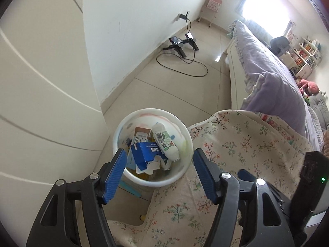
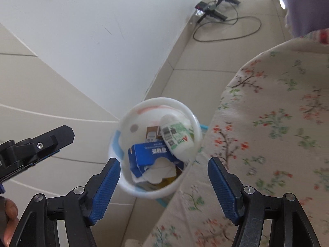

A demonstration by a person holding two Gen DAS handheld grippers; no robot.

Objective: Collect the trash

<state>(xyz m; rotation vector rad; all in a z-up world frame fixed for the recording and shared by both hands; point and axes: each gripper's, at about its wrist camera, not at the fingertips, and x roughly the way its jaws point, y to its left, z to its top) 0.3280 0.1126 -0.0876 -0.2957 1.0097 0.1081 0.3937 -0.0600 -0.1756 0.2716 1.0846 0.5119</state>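
left gripper (image 1: 159,160) and right gripper (image 2: 164,169) both spread wide, ribbed blue pads (image 1: 115,170) holding nothing; round white plastic bin (image 1: 121,131) on the floor between them at 12 o'clock holds torn blue carton (image 1: 147,152), white labelled bottle (image 1: 165,142), brown box (image 1: 141,132); floral cloth (image 1: 232,144) touches rim at 3 o'clock; pale cabinet at 9; bare tile beyond, black cable (image 1: 185,65) at 1 o'clock.

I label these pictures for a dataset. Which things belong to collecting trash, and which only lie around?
For the job: white bin, blue carton, white bottle, brown carton.

Lying about: flowered cloth, purple bedding, black cable, shelf.
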